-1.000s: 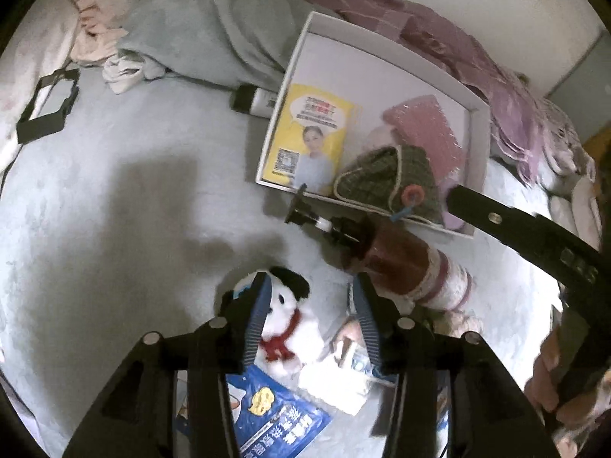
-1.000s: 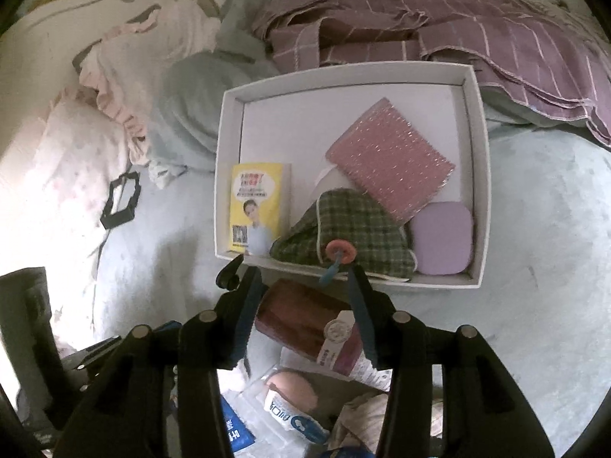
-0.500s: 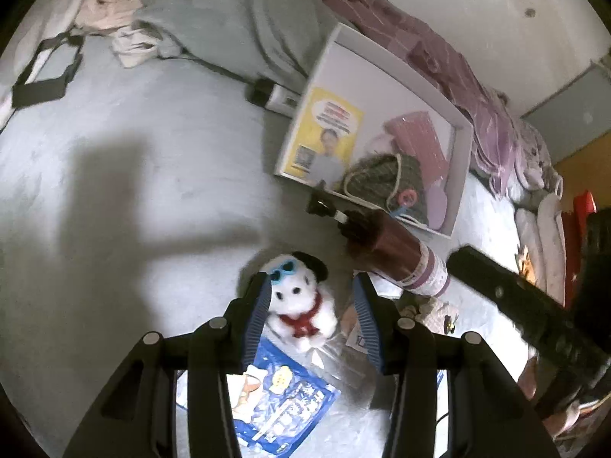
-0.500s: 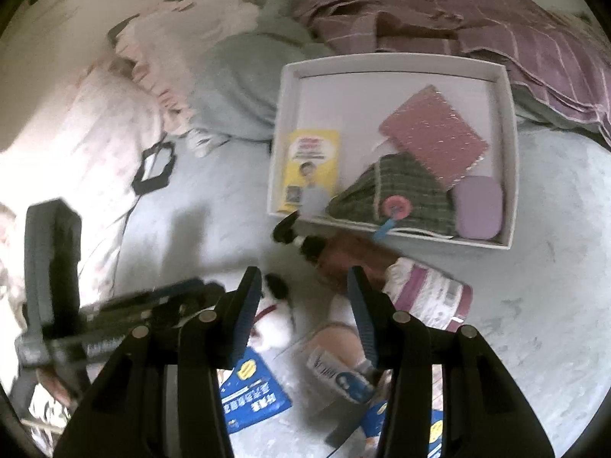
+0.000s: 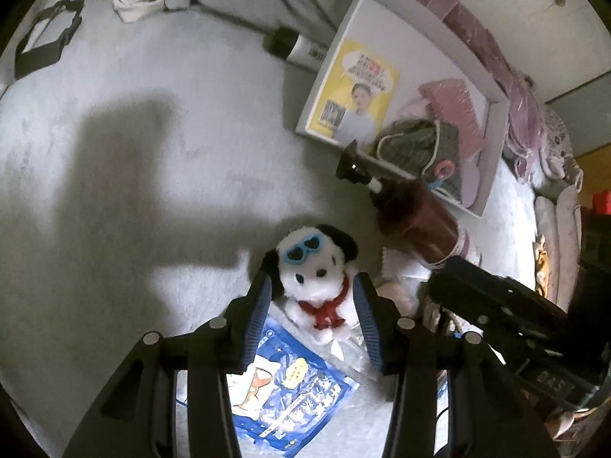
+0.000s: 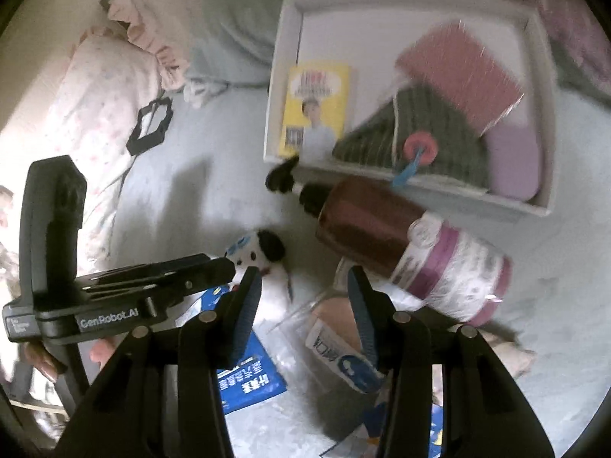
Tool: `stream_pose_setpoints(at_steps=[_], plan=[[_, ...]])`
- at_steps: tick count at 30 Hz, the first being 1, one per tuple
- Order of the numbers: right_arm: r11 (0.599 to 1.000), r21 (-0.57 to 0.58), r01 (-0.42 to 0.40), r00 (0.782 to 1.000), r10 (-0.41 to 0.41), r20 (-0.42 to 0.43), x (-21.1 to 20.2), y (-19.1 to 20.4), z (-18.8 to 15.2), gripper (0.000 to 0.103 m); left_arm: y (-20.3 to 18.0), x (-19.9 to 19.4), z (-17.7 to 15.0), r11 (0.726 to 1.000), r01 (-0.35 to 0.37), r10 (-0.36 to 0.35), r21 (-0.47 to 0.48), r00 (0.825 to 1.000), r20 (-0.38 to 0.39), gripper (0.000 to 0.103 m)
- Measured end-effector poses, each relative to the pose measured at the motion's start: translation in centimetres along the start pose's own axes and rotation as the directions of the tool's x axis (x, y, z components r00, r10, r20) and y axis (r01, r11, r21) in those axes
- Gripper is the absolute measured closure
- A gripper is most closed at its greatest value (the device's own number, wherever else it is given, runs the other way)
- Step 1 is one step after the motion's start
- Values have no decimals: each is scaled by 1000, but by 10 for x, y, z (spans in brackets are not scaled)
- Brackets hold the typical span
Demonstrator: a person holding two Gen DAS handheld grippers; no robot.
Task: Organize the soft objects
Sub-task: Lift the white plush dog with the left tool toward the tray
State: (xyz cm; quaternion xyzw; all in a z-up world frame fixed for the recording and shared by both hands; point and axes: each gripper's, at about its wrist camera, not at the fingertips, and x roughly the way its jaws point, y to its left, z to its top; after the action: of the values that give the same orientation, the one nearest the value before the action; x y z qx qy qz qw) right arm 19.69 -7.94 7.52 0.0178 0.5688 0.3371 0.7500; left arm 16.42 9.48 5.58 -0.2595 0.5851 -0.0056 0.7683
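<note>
A white plush dog (image 5: 317, 278) with blue sunglasses and a red scarf sits on the pale bedspread. My left gripper (image 5: 313, 280) is open and straddles it, with its pads on either side and not squeezing. In the right wrist view the plush dog (image 6: 259, 255) peeks out behind the left gripper (image 6: 214, 271). My right gripper (image 6: 305, 274) is open and empty above a clear bag (image 6: 336, 343), just right of the dog; the left wrist view shows the right gripper (image 5: 496, 301) from the side. Soft pouches lie in the white tray (image 5: 492, 87).
A brown pump bottle (image 6: 366, 225) lies between the tray (image 6: 278, 76) and the pile. A blue packet (image 5: 290, 393) lies under the left gripper. A black frame (image 5: 46, 42), a tube (image 5: 294, 44) and crumpled bedding ring the far side.
Both grippers have come down toward the pile. The left one now has the plush dog between its fingers. The right one swung from over the tray to beside the dog.
</note>
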Motion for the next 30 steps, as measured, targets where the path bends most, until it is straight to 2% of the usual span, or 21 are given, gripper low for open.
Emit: stream_pose_setpoints(at_steps=[3,5,8,11,15,20,27,30], plan=[[996,50,-68,995,72,-64,20,-11,0,54,1,6,0,1000,-13,13,-1,1000,-16,59],[995,90,-52,995,59,-82,30,-19,1,54,2,11,0,1000,-14,14,-8,999,-32,59],[990,138,19,998,-11,-64,30,-29,1,55,1,16,0,1000,-23,23,-3,998,-51,59],[988,123,98,994,-92,-53,27,-29,1,55,-1,18,0,1000,-20,20,3,998,-60,56],[973,84,215,975,-209,-75,33,-29,1,55,-6,24,-2,1000,-10,12,18,997,-82,53],[960,44,275,957,-269,-107,39,-34,-1,55,-8,30,-2,1000,-6,8,21,995,-100,51],[965,43,257,960,-250,-124,39,-50,-4,54,-5,44,1,1000,2,-3,-6,994,-108,51],[977,47,208,972,-201,-125,43,-56,-4,45,-6,48,4,1000,23,-24,-12,995,-98,52]])
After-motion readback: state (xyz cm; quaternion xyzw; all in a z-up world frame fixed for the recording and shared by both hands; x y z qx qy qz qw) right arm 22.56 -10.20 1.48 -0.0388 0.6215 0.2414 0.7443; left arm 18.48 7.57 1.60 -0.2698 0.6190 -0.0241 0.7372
